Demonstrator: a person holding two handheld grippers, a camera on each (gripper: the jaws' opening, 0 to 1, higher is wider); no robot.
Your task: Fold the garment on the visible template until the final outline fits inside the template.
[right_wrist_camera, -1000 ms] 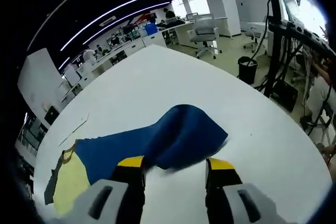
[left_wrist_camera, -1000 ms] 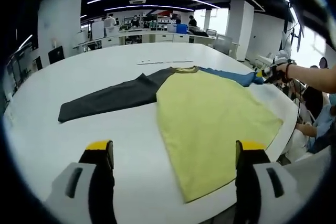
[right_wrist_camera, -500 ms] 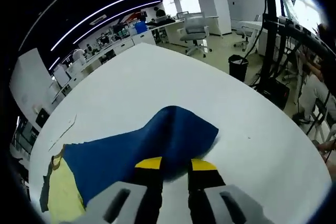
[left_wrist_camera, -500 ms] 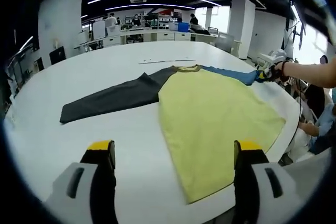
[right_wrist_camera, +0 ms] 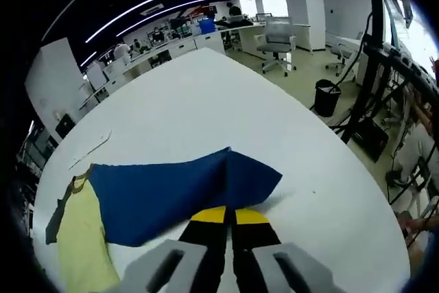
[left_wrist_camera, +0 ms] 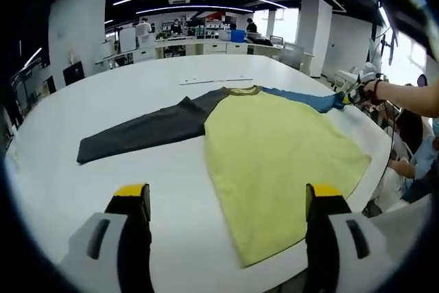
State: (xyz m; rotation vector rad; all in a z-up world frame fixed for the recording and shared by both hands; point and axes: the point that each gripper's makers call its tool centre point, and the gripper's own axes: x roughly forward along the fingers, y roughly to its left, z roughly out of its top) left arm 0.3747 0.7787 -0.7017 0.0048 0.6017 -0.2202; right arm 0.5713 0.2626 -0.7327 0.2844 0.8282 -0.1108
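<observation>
- The white table point(left_wrist_camera: 171, 80) is the largest thing, a broad rounded top that runs from the near edge by the left gripper far back toward the office desks point(left_wrist_camera: 199, 44); in the right gripper view its bare surface point(right_wrist_camera: 206, 94) curves away to the right edge.
- The garment point(left_wrist_camera: 274, 149) lies flat on the table, spread open; I cannot make out any template outline on the table.
- Its yellow body point(left_wrist_camera: 281, 162) is the widest part, with the hem reaching the near right edge of the table.
- The dark grey sleeve point(left_wrist_camera: 137, 132) stretches out to the left, lying flat.
- The blue sleeve point(right_wrist_camera: 178, 190) stretches to the far right; in the left gripper view it point(left_wrist_camera: 302, 99) runs from the collar to the other gripper at the right.
- The left gripper point(left_wrist_camera: 226, 200) hangs above the near table edge, its yellow-tipped jaws spread wide, touching nothing.
- The right gripper point(right_wrist_camera: 230, 216) has its jaws pressed together on the near edge of the blue sleeve, by the cuff end, pinching the cloth; seen from the left gripper view it point(left_wrist_camera: 351, 94) sits at the sleeve's far right tip.
- A grey office chair point(right_wrist_camera: 278, 36) stands on the floor beyond the table's right side.
- A black bin point(right_wrist_camera: 328, 95) stands on the floor near it.
</observation>
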